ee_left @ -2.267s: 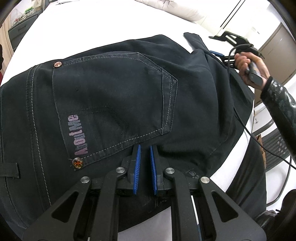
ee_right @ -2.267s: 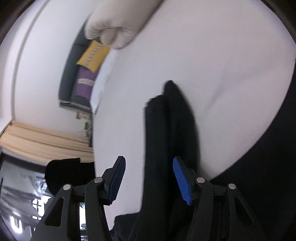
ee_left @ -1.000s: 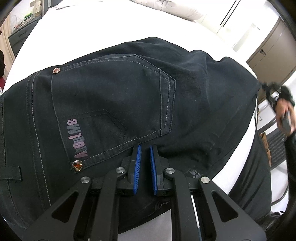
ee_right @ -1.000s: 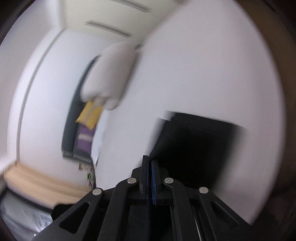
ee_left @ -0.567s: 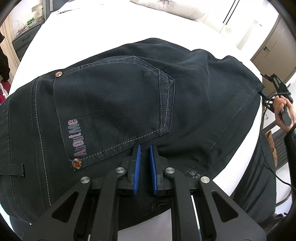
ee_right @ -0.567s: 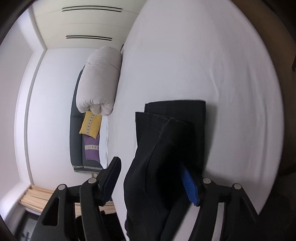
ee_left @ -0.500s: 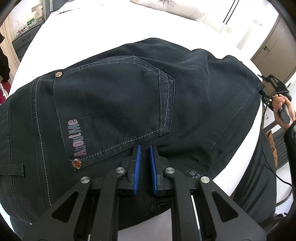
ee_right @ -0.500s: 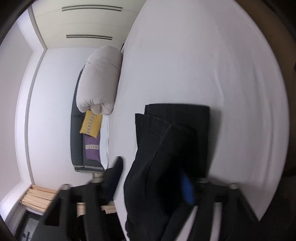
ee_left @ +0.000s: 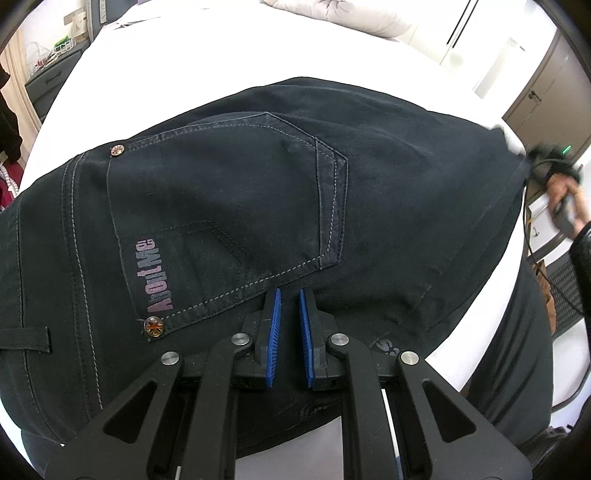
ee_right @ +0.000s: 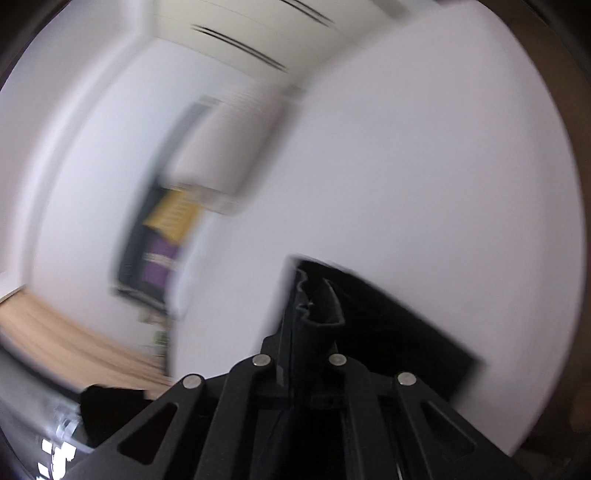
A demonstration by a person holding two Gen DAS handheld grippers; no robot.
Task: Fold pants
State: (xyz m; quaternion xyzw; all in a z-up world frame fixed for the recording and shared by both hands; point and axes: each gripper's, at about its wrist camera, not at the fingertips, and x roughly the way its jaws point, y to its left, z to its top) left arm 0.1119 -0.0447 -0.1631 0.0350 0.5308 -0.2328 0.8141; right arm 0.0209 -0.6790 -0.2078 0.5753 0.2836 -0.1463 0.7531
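Note:
Dark navy pants point(ee_left: 258, 199) lie spread on the white bed point(ee_left: 177, 48), back pocket up, with an "AboutMe" print by the pocket. My left gripper point(ee_left: 288, 299) rests on the seat of the pants just below the pocket, blue pads nearly together with a narrow gap and nothing between them. My right gripper point(ee_right: 314, 310) is shut on the bunched hem of the pants point(ee_right: 388, 332), held above the bed in the blurred right wrist view. In the left wrist view the right gripper point(ee_left: 554, 166) is at the far right edge of the pants.
A rolled white duvet point(ee_left: 340, 18) lies at the head of the bed. A dark sofa with yellow and purple cushions point(ee_right: 166, 229) stands by the wall. Wooden cabinets point(ee_left: 546, 85) and a cable are at the right.
My right gripper was open around the pants leg end half a second ago; it has now shut on the hem and swung fast. My left gripper has stayed still.

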